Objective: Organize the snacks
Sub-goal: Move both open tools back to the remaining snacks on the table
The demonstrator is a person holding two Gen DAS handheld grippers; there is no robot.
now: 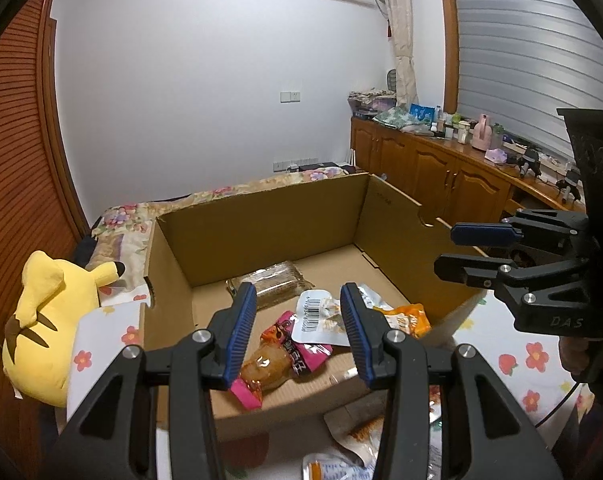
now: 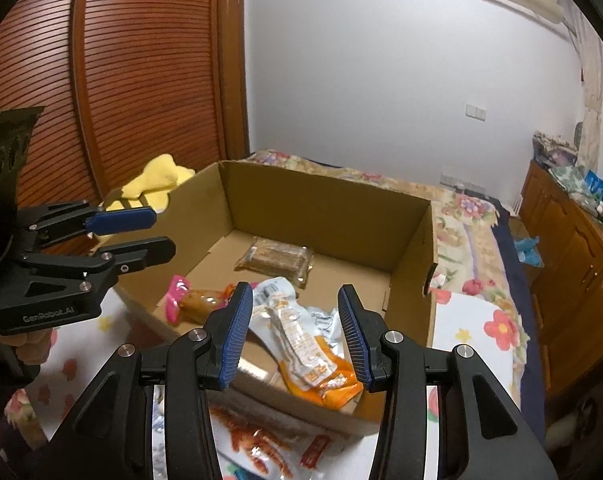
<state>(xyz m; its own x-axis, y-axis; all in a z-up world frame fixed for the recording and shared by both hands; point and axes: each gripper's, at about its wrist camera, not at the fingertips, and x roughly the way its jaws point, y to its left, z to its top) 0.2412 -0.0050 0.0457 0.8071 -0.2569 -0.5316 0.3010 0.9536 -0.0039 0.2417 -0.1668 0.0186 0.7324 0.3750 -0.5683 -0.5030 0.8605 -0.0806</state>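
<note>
An open cardboard box lies on a flowered bed sheet. Inside it are a brown packet, a pink packet with a brown snack, and a white-and-orange packet. My left gripper hovers over the box's near edge, open and empty. My right gripper hovers beside it, also open and empty. Each shows in the other's view: the right gripper at the right, the left gripper at the left. More packets lie on the sheet outside the box, partly hidden by the fingers.
A yellow plush toy lies left of the box against a slatted wooden door. Wooden cabinets with cluttered tops line the right wall. The bed stretches behind and to the right of the box.
</note>
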